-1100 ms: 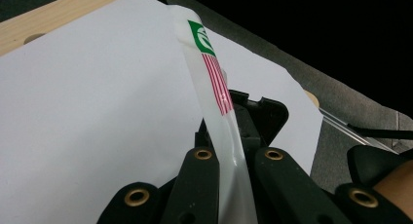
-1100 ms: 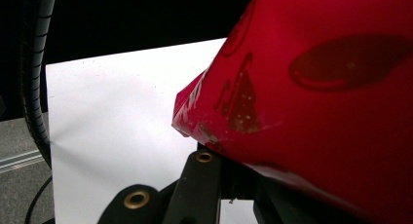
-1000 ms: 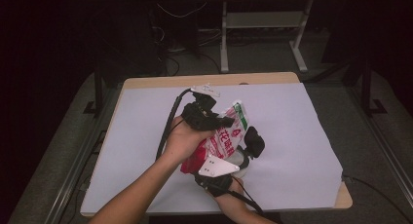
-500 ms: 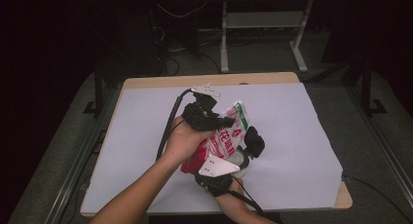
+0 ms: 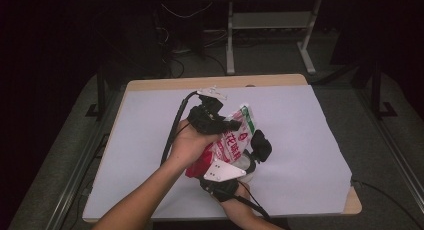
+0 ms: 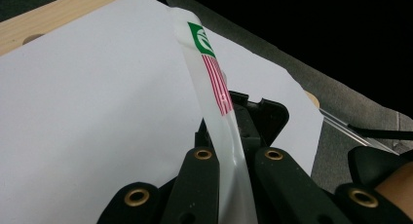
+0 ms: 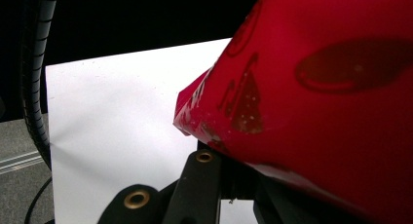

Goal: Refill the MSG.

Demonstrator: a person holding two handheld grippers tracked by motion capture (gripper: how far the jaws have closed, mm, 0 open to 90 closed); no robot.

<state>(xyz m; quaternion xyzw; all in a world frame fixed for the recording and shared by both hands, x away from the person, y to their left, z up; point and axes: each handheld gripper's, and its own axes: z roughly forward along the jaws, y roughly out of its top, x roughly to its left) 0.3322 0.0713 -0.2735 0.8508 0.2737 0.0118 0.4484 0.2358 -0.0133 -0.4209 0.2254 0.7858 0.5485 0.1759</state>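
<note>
A red and white snack bag (image 5: 234,140) hangs above the white sheet (image 5: 305,130), held between both grippers near the table's middle. My left gripper (image 5: 220,122) is shut on the bag's upper edge. In the left gripper view that clear sealed edge (image 6: 214,78), with a green logo and red stripes, runs up between the closed jaws of my left gripper (image 6: 229,158). My right gripper (image 5: 241,164), grey plate on top, grips the bag's lower part from the near side. In the right gripper view the red bag (image 7: 321,87) sits between the jaws of my right gripper (image 7: 234,182) and covers the right jaw.
The sheet covers most of a wooden table (image 5: 215,83), with bare sheet on every side of the bag. A black cable (image 5: 172,135) trails from the left gripper, and another cable (image 7: 35,87) stands at the left of the right gripper view. A metal frame (image 5: 270,25) stands on the dark floor beyond.
</note>
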